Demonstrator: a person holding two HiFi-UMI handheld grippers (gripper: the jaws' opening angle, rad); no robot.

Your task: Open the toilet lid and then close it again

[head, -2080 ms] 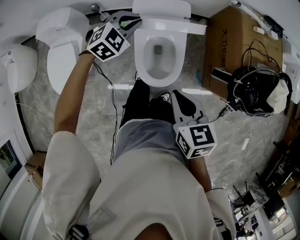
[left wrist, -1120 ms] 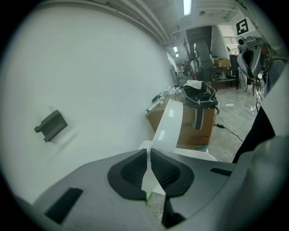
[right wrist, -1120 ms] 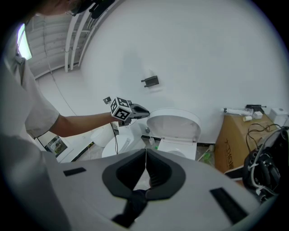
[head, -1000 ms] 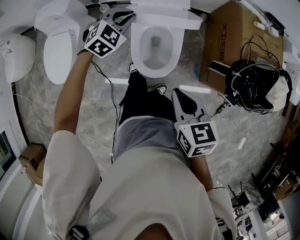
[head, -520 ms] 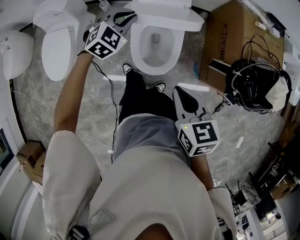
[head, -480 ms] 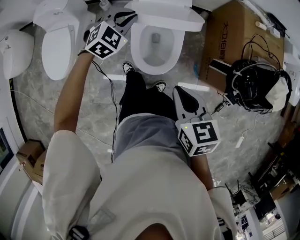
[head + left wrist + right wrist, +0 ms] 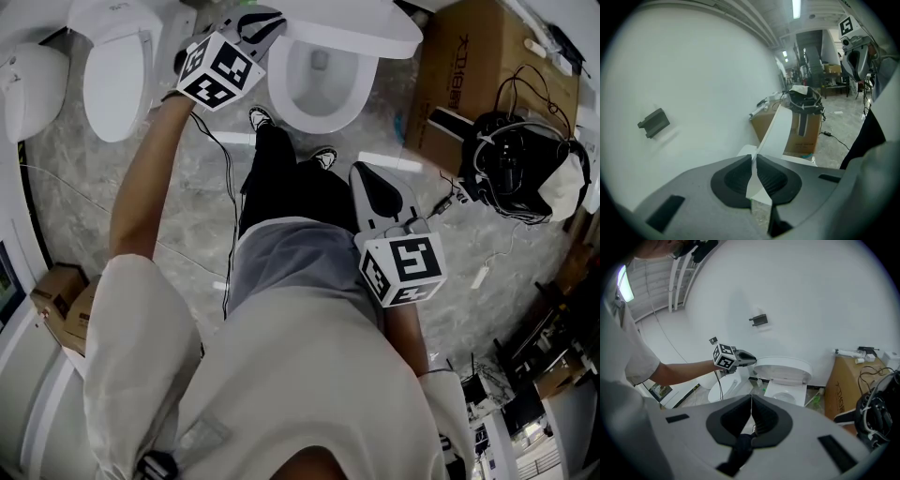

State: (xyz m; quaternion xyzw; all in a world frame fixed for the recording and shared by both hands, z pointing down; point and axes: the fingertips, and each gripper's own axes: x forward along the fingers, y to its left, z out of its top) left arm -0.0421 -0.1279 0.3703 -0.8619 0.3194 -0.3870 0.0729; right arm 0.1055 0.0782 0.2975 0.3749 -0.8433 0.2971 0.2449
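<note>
LID: toilet lid (image 7: pixel 366 33) tips forward from upright, toward 6 o'clock, now overhanging the rear of the bowl (image 7: pixel 319 89) | LEFT: left gripper (image 7: pixel 269 21), on its 9 o'clock edge, sinks with it

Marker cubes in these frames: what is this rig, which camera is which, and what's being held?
No robot: a person holds a two-jaw gripper in each hand, and the cubes are part of the grippers. The top-down picture comes from a head camera. The other two cameras ride on the grippers and look along their jaws. On the floor stand a toilet, a second toilet and a cardboard box. The left gripper is clamped on the edge of the toilet lid, which stands part-way up. The right gripper is shut and empty.
</note>
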